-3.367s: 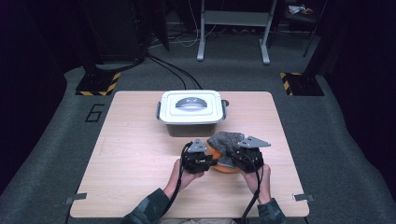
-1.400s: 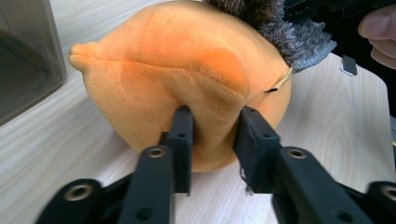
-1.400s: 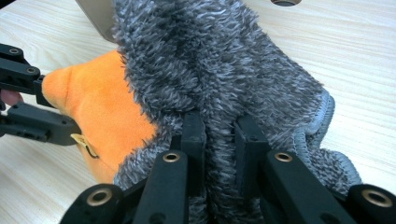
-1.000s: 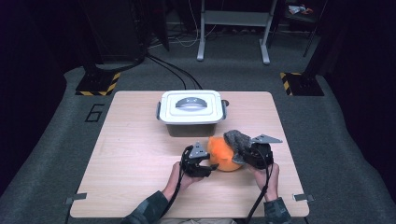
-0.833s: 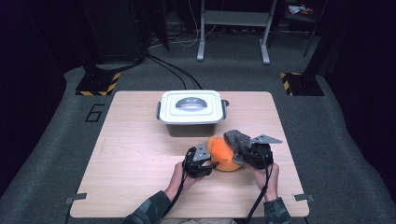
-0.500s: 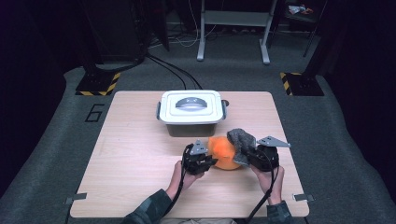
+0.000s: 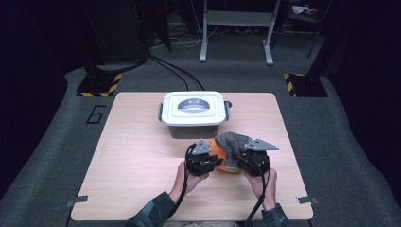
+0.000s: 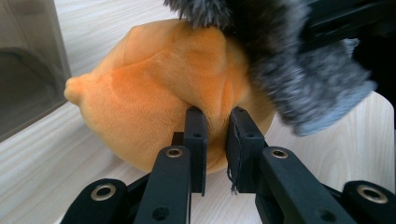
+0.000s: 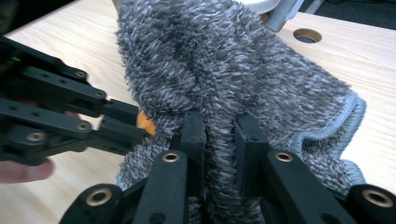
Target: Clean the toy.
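Black left gripper (image 7: pixel 211 163) and right gripper (image 7: pixel 236 158), grey plates, dark sleeves.

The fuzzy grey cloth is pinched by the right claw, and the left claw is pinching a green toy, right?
Not quite: the toy in the left claw is orange, not green, as the left gripper view shows. The right claw does pinch the fuzzy grey cloth.

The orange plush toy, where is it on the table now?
In the high view the orange plush toy lies near the table's front edge, between the left tongs and right tongs, partly under the grey cloth, just before the white box.
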`<state>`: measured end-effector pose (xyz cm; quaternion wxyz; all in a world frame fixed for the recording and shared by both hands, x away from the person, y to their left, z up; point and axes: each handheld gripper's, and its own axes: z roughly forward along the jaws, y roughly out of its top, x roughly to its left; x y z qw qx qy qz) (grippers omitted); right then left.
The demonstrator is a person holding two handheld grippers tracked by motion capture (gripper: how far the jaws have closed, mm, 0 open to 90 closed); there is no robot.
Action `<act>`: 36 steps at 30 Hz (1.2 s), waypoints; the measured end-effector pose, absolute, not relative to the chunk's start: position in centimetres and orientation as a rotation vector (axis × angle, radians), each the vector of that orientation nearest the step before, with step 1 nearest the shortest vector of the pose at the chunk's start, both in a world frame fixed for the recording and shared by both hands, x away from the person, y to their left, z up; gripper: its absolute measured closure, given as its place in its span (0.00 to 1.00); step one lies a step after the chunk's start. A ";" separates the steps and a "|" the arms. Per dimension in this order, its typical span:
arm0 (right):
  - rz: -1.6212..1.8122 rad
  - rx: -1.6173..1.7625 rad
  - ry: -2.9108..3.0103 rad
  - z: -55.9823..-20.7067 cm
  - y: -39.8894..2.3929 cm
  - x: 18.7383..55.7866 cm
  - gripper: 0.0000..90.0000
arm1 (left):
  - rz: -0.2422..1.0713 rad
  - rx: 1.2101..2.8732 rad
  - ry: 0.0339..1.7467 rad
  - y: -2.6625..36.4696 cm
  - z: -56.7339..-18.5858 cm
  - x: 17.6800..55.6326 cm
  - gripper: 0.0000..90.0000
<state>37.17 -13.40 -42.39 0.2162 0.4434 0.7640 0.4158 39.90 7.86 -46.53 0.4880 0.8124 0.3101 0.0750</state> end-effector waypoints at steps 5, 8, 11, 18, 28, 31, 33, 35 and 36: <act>1.100 1.206 2.118 -43.1 -13.0 37.6 0.85 | 0.162 1.971 0.774 8.1 -47.0 40.3 0.88; 1.105 1.225 2.118 -43.2 -13.4 37.7 0.85 | 0.163 1.966 0.778 8.3 -47.1 40.5 0.88; 1.104 1.262 2.110 -43.6 -14.4 37.8 0.85 | 0.157 1.965 0.780 8.4 -47.2 40.6 0.88; 1.090 1.347 2.087 -44.7 -16.5 38.1 0.85 | 0.151 1.962 0.783 8.4 -47.2 40.7 0.88; 1.042 1.497 2.082 -48.3 -19.2 39.2 0.85 | 0.153 1.952 0.788 8.4 -47.3 40.9 0.88; 1.022 1.512 2.098 -49.5 -19.6 39.6 0.85 | 0.152 1.960 0.780 8.4 -47.3 40.8 0.88; 1.024 1.531 2.092 -49.6 -19.8 39.7 0.85 | 0.153 1.958 0.780 8.4 -47.2 40.8 0.88; 1.027 1.524 2.080 -49.2 -20.1 39.4 0.85 | 0.158 1.957 0.779 8.3 -47.2 40.7 0.88; 1.033 1.521 2.067 -48.7 -20.1 39.2 0.85 | 0.159 1.956 0.778 8.3 -47.1 40.8 0.88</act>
